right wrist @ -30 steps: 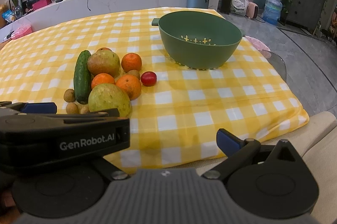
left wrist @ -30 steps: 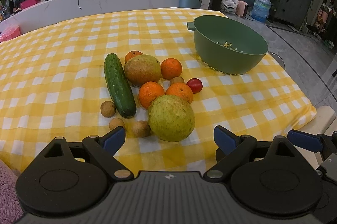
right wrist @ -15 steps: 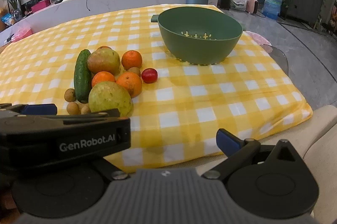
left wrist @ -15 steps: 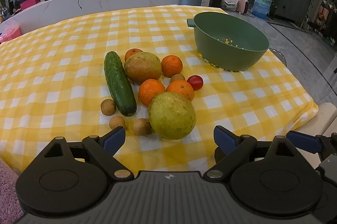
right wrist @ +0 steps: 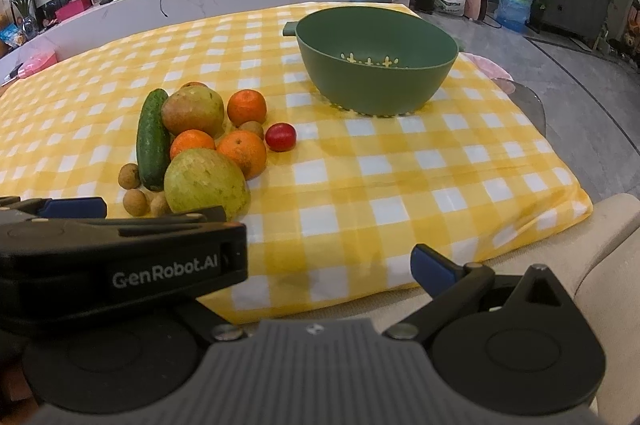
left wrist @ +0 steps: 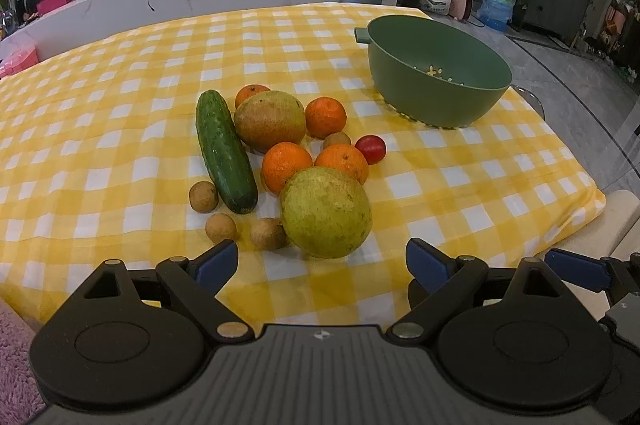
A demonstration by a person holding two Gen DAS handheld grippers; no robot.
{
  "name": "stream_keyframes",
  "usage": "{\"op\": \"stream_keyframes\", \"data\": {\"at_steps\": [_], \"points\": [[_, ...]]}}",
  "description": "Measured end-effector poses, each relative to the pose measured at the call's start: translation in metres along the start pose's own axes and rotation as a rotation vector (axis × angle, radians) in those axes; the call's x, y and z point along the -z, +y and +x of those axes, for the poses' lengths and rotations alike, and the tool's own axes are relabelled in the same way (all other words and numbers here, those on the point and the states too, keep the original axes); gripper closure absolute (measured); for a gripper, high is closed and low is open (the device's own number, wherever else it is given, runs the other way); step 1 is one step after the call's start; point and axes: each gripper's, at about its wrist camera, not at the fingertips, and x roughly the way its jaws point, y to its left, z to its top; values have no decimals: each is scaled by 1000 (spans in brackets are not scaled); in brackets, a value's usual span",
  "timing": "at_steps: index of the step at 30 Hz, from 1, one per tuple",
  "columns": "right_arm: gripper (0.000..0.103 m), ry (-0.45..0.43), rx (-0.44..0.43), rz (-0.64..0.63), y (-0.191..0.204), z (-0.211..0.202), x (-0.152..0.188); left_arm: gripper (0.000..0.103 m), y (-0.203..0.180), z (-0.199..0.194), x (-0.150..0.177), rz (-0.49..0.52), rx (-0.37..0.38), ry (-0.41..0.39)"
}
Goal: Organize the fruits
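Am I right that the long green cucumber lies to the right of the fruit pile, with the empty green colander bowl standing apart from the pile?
Not quite. The long green cucumber lies along the left side of the fruit pile, not the right. The left wrist view shows it. The empty green colander bowl does stand apart from the pile.

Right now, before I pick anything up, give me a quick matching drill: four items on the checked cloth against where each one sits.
Items:
1. cucumber
2. red tomato
3. green colander bowl
4. big yellow-green fruit

Places:
A. nearest the left gripper
B. left edge of the fruit pile
C. right edge of the pile, toward the bowl
D. apart from the pile, far right, no fruit visible inside

Pairs: 1-B, 2-C, 3-D, 4-A
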Motion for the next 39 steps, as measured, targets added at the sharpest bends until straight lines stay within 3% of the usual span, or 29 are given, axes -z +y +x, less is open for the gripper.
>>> {"op": "stream_keyframes", "data": {"at_steps": [15,24,33,39], "points": [[5,5,3,4,2,0,0,0,0,-2,-1,5,-4,2],[5,-20,-46,39,5,-7,-4,3,14,-13,-16,41,47,-6],[4,-120,-34,29,23,-33,-24,8,73,-32,-46,-45,14,-63],[4,-140,-36,52,37,-33,-59,8,125,-24,-59,-151,27,-34]]}}
